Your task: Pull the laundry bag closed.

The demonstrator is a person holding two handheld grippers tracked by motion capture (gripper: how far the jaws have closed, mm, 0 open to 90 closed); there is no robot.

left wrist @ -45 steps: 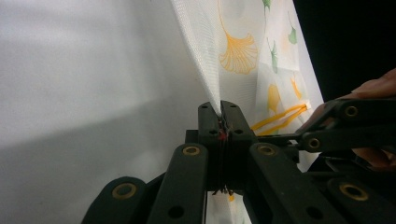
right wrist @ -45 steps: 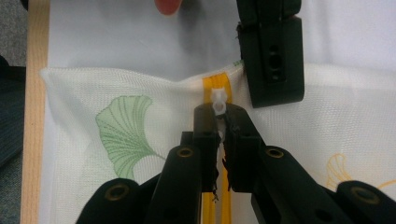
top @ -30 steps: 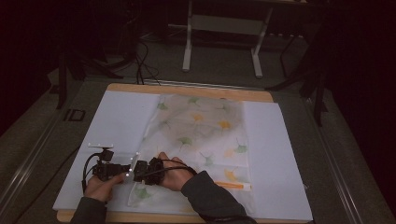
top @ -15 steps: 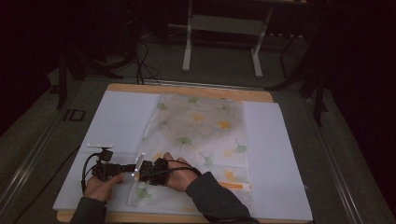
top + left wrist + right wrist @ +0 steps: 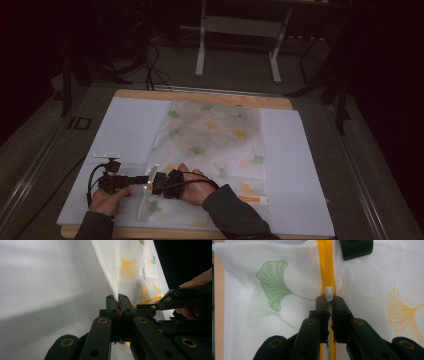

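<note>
A white mesh bag (image 5: 215, 135) printed with green and yellow ginkgo leaves lies flat on the white mat (image 5: 125, 125). A yellow zipper (image 5: 325, 265) runs along its near edge. My left gripper (image 5: 146, 180) is at the bag's near left corner, shut on the bag's edge (image 5: 112, 277). My right gripper (image 5: 152, 184) meets it tip to tip from the right. In the right gripper view its jaws are shut on the small white zipper pull (image 5: 329, 293). The left gripper's black tip (image 5: 355, 248) shows just beyond the pull.
The mat covers a wooden table whose edge (image 5: 200, 96) shows at the back. A white metal stand (image 5: 240, 30) and cables sit on the dark floor behind. The mat is bare left and right of the bag.
</note>
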